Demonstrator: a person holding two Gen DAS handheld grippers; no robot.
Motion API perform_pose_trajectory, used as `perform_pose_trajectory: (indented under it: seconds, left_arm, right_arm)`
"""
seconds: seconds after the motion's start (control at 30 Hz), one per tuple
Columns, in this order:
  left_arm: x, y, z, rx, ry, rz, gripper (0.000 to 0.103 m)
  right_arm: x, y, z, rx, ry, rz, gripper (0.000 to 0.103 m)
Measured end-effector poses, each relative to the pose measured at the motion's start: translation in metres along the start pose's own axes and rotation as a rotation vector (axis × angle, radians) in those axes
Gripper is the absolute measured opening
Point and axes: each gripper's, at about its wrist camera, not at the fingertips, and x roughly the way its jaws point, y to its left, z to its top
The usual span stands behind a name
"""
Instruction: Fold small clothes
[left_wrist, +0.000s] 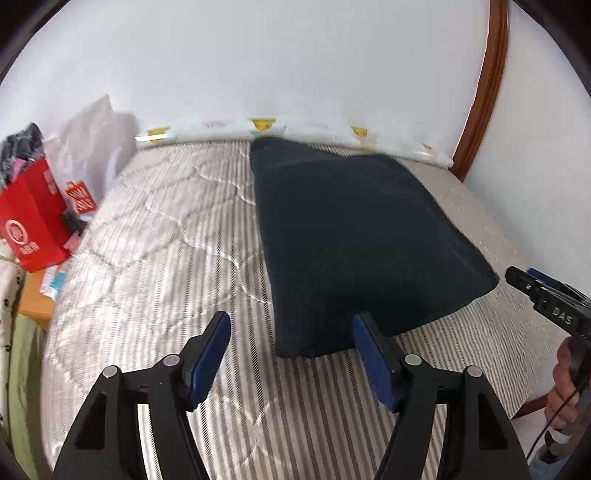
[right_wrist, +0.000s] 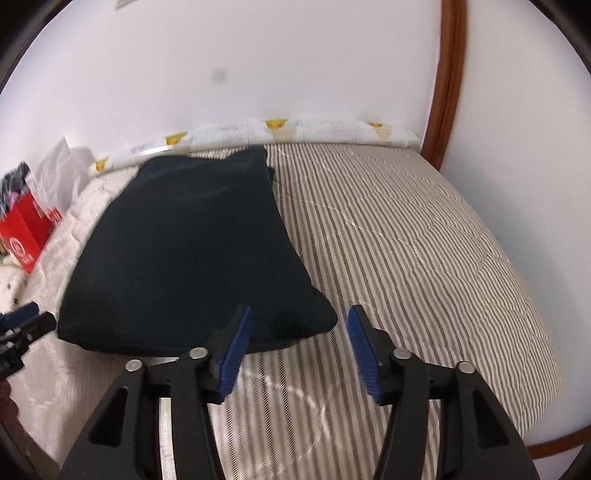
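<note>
Dark navy garment (left_wrist: 362, 240) is lying flat on the striped quilted bed (left_wrist: 166, 240), already reduced to a roughly rectangular panel with doubled, thick-looking edges. Judgement: at least one fold is done; one or more folds are probably remaining to bring it to a compact bundle. Garment type cannot be told.

Left gripper (left_wrist: 291, 332) is hovering with jaws spread wide, holding nothing. The garment's near left corner is sitting between its fingers, just ahead of the tips; contact cannot be told.

Right gripper (right_wrist: 299, 325) is likewise spread and empty, its left finger overlapping the garment's near right corner in the right wrist view, its right finger over bare bed.

Both grippers are sitting at the near edge, one per corner. A red box (left_wrist: 33, 221) is standing off the bed's left side, well apart.
</note>
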Motion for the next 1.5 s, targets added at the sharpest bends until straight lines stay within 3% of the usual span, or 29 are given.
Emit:
perform_pose_trajectory:
  seconds: [0.13,0.37,0.43,0.53,0.83,1.5]
  left_arm:
    - [-0.032,-0.004,-0.003,-0.006,-0.059,0.005,0.079]
    - [-0.089,-0.022,-0.022,0.019,-0.135,-0.021,0.088]
    - [-0.101,-0.027,-0.027,0.035,-0.15,-0.017,0.09]
    - [-0.117,-0.033,-0.032,0.045,-0.171,-0.002,0.09]
    - [-0.146,-0.049,-0.043,0.057,-0.219,0.034,0.091]
    - [-0.152,-0.05,-0.044,0.048,-0.233,0.054,0.092]
  right_arm:
    - [-0.039,-0.001,-0.003,0.002,-0.048,-0.005,0.073]
    - [-0.103,-0.003,-0.019,-0.015,-0.124,-0.002,0.083]
    - [-0.116,-0.004,-0.023,-0.013,-0.143,0.003,0.096]
    - [-0.137,-0.005,-0.032,-0.019,-0.178,0.009,0.102]
    - [-0.176,-0.018,-0.051,-0.006,-0.204,-0.009,0.103]
    - [-0.174,-0.012,-0.056,-0.035,-0.183,-0.022,0.103]
